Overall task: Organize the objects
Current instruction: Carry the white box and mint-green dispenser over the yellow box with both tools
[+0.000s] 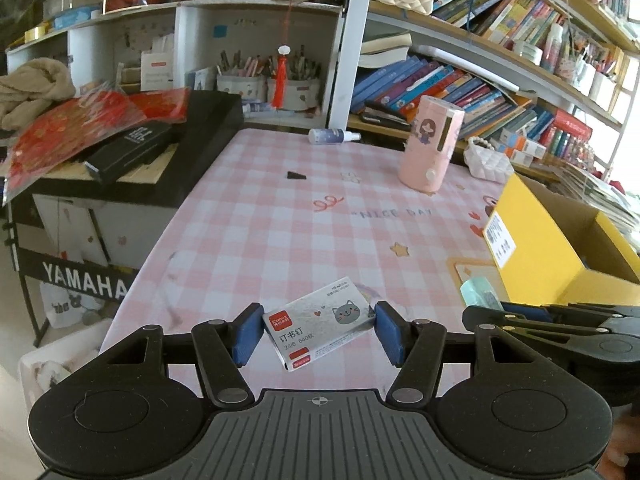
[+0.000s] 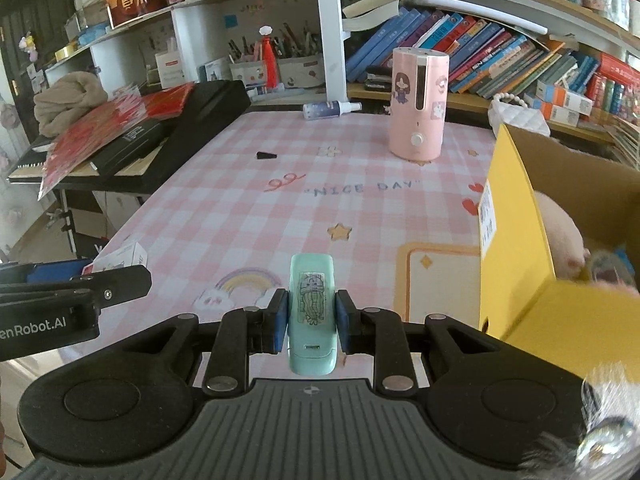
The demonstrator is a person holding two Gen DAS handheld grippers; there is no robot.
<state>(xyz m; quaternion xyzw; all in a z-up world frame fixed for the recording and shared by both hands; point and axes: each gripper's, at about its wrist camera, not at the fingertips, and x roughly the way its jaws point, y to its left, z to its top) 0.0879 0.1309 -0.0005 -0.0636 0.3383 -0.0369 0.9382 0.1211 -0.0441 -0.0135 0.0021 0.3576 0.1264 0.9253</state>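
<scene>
1. Pink-and-white checked cloth printed with "NICE DAY" covered the surface (image 2: 248, 216), with crowded bookshelves (image 2: 500, 56) behind it at 12 to 2 o'clock.
2. At 10 o'clock in both views stood a black keyboard (image 1: 208, 128) piled with red packets (image 1: 76, 128) and a beige cloth.
3. The left claw (image 1: 318, 330) had its blue pads against the two ends of a silver staple box (image 1: 320, 320) bearing a grey cat face; the box sat skewed between the pads, its far end tipped toward 2 o'clock. Whether it was lifted off the surface could not be told.
4. The right claw (image 2: 312, 320) was closed tight on a mint-green stapler (image 2: 312, 312) with a doodle sticker on top, its length pointing toward 12 o'clock.
5. A yellow cardboard box (image 2: 516, 248) stood open at 3 o'clock in the right wrist view, just beside the right claw, with a pale plush thing (image 2: 560, 240) inside.
6. A pink humidifier (image 2: 418, 104) with a girl sticker stood upright near the far edge at 1 o'clock.
7. A small spray bottle (image 2: 330, 110) lay on its side at 12 o'clock, near the shelf post.
8. A small black wedge (image 2: 266, 155) lay alone on the cloth at 11 o'clock, well apart from both claws.
9. A white quilted bag (image 2: 520, 118) sat behind the yellow box.
</scene>
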